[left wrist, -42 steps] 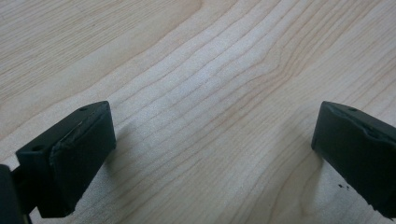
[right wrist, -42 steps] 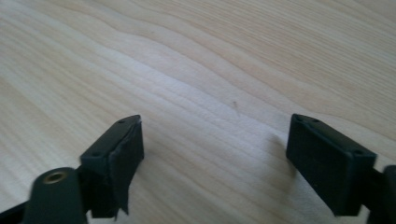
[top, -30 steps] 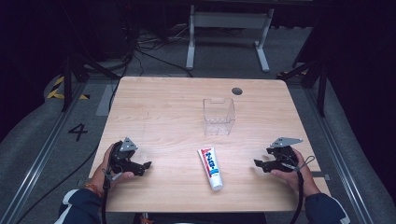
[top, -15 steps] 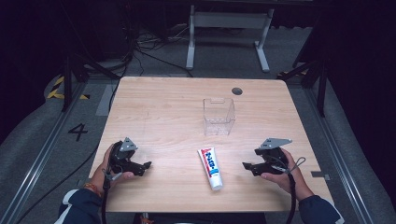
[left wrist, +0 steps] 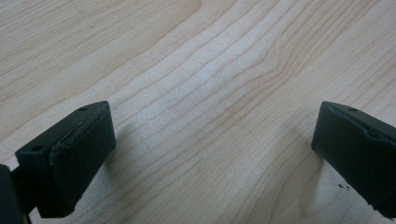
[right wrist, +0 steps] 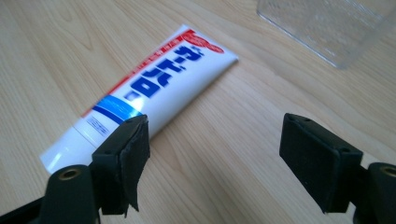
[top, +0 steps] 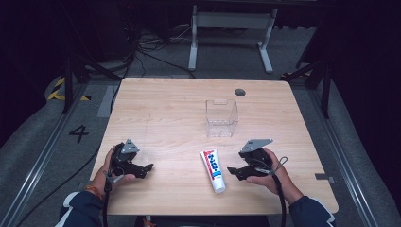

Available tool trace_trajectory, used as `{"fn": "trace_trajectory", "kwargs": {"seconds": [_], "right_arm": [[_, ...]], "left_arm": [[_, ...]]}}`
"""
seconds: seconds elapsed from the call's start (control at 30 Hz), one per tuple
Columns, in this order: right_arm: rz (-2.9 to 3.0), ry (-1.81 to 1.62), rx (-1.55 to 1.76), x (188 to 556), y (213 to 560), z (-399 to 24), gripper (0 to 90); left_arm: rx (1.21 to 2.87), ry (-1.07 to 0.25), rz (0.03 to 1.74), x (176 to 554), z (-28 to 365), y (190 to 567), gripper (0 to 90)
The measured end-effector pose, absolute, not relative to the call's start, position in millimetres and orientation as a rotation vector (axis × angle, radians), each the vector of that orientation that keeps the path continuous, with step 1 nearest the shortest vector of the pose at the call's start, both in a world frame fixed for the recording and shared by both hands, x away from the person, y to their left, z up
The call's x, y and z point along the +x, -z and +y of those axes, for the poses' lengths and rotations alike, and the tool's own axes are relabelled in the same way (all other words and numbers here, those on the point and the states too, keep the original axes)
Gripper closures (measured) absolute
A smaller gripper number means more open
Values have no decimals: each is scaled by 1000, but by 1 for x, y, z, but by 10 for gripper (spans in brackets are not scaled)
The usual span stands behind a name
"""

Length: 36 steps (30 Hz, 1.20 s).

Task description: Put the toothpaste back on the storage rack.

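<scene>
While the toothpaste tube (top: 212,164) lies flat on the wooden table (top: 165,118) near the front edge, the right gripper (top: 232,170) sits just beside it to the right, jaws spread wide, nothing between them. In the right gripper view the tube (right wrist: 154,88) runs past the left jaw, outside the gap. Clear plastic box (top: 221,117) stands behind the tube, apart. Left gripper (top: 149,167) well off to the left, jaws spread over bare wood.

The table (top: 165,109) is evenly lit from overhead amid near-black surroundings — soft shadows under both grippers' jaws, a faint sheen on the toothpaste tube (right wrist: 154,88), the clear box (right wrist: 327,28) beyond it blurred.
</scene>
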State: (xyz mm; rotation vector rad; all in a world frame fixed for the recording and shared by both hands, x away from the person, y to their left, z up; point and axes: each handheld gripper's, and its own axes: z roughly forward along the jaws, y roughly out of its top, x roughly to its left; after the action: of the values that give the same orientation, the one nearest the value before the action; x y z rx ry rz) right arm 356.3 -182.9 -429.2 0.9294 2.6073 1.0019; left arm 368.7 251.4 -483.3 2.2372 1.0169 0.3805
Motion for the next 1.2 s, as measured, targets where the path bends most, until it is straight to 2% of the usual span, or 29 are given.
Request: {"fn": "trace_trajectory", "kwargs": {"seconds": [0.53,0.73,0.77,1.0,1.2], "right_arm": [[2704,-951,904,364,432,-129,252],[2753,-843,955,372,449,-109,224],[2753,-817,969,375,453,-105,197],[2749,-757,1008,383,459,-95,242],[2767,-668,931,382,455,-85,392]], "left_arm": [[2239,-390,1011,369,252,483,0],[2238,-390,1011,369,252,483,0],[2238,-390,1011,369,252,483,0],[2239,-390,1011,369,252,483,0],[2232,-371,1023,368,251,484,1]]}}
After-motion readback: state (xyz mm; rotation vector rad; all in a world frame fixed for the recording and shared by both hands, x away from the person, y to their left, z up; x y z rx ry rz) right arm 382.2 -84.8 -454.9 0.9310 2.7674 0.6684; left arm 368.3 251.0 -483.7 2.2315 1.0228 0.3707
